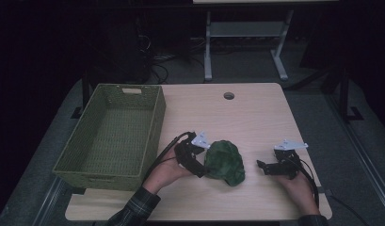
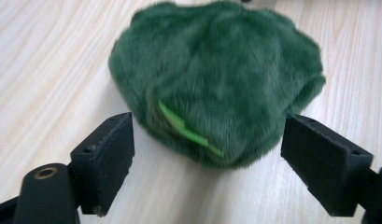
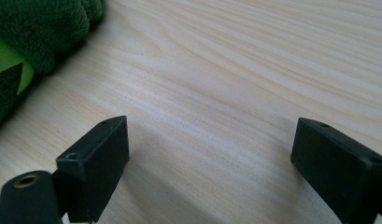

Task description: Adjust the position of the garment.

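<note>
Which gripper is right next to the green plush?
The left gripper: its open jaws sit at the edge of the green plush, which lies just ahead of them in its own view. The right gripper is open over bare table, apart from the plush.

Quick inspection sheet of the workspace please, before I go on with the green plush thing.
Surface: light wood table, round hole near its far edge.
Job's things: green plush toy lying on the table, a bright green strip on it; green woven basket at the table's left, nothing seen inside.
Clutter: nothing seen.
Grippers: left gripper open, jaws either side of the toy's near edge, not pressing it; right gripper open over bare wood, apart from the toy.
Cables: black cable trails from the left gripper, another from the right.
Surroundings: dark room, grey table frame beyond, loose wires on the floor.
</note>
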